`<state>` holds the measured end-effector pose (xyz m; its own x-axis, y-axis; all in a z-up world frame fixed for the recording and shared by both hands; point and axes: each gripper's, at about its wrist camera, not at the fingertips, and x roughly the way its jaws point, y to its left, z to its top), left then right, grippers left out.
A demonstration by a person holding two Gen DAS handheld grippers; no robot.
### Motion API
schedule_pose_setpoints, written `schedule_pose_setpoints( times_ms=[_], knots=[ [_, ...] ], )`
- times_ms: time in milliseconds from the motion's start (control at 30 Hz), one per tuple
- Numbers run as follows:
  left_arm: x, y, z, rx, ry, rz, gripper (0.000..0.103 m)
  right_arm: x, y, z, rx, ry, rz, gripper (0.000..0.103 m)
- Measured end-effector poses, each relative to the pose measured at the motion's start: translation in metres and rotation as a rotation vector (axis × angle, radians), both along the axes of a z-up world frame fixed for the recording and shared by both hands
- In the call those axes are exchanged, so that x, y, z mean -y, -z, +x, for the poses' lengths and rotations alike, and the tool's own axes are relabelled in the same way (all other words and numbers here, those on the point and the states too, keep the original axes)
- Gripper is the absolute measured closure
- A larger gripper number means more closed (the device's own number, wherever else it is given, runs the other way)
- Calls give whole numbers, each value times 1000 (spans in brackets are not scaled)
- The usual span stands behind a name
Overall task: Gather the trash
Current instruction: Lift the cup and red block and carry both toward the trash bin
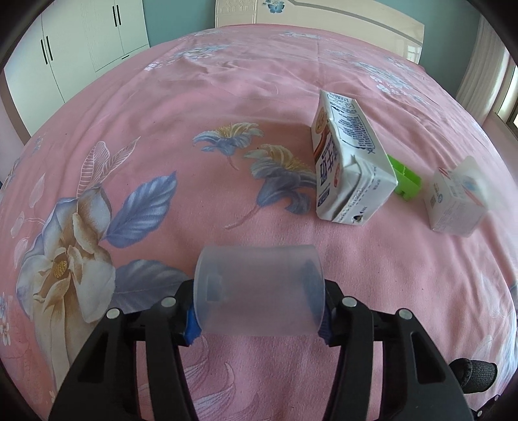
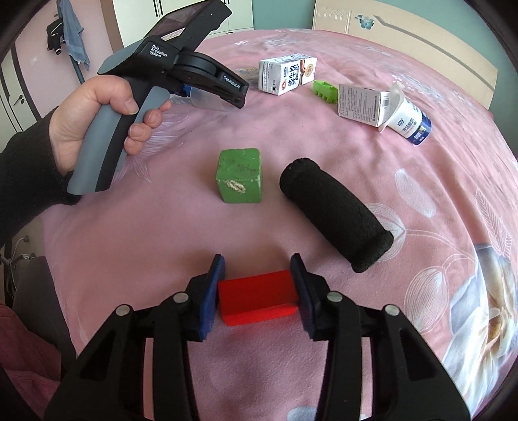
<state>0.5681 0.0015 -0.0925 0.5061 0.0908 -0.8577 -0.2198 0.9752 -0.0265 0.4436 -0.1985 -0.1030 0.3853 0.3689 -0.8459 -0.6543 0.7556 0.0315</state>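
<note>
My left gripper point(image 1: 259, 304) is shut on a clear plastic cup point(image 1: 259, 288), held above the pink bedspread; the cup also shows in the right wrist view point(image 2: 207, 98). A white milk carton point(image 1: 348, 165) lies ahead on the right, also seen in the right wrist view point(image 2: 286, 74). A second white carton point(image 1: 456, 200) lies further right, next to a yogurt cup point(image 2: 409, 121). My right gripper point(image 2: 258, 285) is shut on a red block point(image 2: 257, 298) low over the bed.
A green cube point(image 2: 239, 175) and a black foam roll point(image 2: 335, 212) lie on the bed point(image 2: 162, 233) ahead of the right gripper. A small green plastic piece point(image 1: 406, 181) sits between the cartons. A headboard point(image 1: 323, 13) and white wardrobe point(image 1: 81, 42) stand behind.
</note>
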Motion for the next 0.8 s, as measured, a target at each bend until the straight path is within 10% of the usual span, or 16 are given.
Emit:
schedule_pose_setpoints(
  times_ms=[367,800],
  knots=[
    [0,-49,-55,39,71,46,47,-8,-47,-33,65,98,-55,60],
    [-11,-200,-185,271,186,74,47,-41,-172,-123,283,125,-53,60]
  ],
)
